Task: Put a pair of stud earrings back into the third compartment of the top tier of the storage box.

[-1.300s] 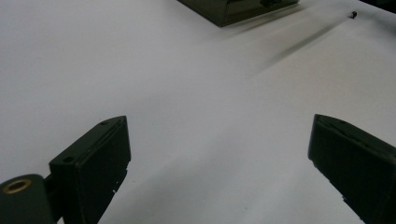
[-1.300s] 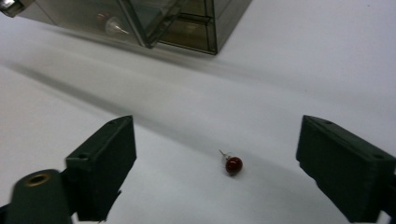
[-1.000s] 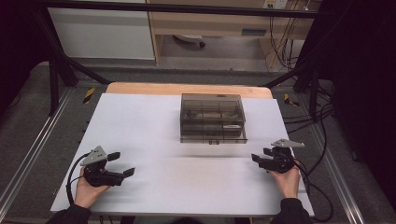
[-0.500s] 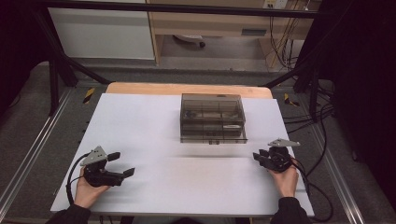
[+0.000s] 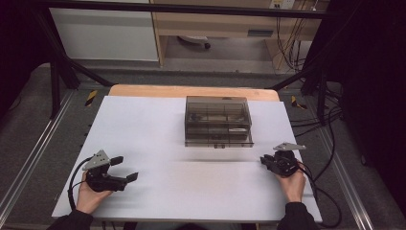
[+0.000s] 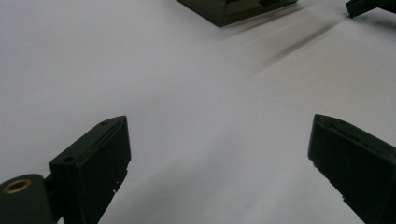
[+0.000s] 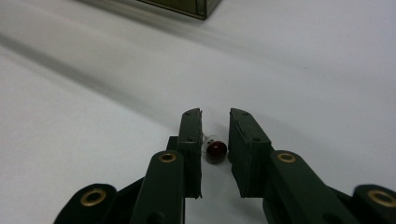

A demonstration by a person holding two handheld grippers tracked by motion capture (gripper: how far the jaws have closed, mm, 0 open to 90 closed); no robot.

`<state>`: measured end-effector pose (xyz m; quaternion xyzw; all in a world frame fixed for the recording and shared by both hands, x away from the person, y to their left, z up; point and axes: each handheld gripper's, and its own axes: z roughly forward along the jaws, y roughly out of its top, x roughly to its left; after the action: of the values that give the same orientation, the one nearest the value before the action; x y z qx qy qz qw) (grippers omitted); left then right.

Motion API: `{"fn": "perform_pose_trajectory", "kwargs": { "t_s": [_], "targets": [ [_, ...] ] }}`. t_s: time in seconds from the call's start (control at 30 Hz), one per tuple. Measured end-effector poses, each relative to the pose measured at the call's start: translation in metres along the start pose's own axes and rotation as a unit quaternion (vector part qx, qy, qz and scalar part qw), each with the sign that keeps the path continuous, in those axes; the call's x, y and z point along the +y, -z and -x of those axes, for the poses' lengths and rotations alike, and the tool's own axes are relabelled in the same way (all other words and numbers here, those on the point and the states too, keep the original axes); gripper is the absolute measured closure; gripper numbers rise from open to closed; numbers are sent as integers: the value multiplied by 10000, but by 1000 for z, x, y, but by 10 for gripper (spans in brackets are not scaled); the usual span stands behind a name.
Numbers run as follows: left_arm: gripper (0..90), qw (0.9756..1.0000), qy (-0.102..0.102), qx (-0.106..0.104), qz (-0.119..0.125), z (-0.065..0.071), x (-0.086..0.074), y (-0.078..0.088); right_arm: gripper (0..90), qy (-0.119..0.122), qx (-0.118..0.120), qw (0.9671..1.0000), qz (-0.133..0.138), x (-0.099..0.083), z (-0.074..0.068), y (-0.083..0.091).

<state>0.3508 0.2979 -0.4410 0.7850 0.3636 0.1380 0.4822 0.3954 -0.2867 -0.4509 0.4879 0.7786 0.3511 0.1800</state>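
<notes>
Table (image 5: 158,139) lit evenly from above; white top rendered bright, faintly bluish, without hard glare. Surroundings left dim, corners of the high view sunk almost to black. A soft horizontal shadow band noted across the table just in front of the smoky box (image 5: 218,120). High view soft and low in detail. In the left gripper view, near black parts held sharp, the box (image 6: 233,8) at top edge blurred. In the right gripper view, long diffuse shadow streaks seen; far surface out of focus.

The box's (image 5: 218,120) contents are too murky to make out through its smoky walls.
</notes>
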Motion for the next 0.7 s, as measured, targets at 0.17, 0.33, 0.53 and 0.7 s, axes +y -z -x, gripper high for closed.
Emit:
{"fn": "perform_pose_trajectory", "kwargs": {
  "t_s": [0.17,0.33,0.53,0.7],
  "targets": [
    [60,10000,6,-3,3,0,0,0,771,14,-2,10000,-55,0,0,-1],
    [60,10000,-1,3,3,0,0,0,790,57,-25,10000,-65,0,-1,-2],
    [60,10000,-5,2,5,0,0,0,800,71,-28,9999,-87,0,-1,-1],
    [60,10000,1,2,1,0,0,0,803,100,-36,9999,-74,0,-1,0]
  ]
}}
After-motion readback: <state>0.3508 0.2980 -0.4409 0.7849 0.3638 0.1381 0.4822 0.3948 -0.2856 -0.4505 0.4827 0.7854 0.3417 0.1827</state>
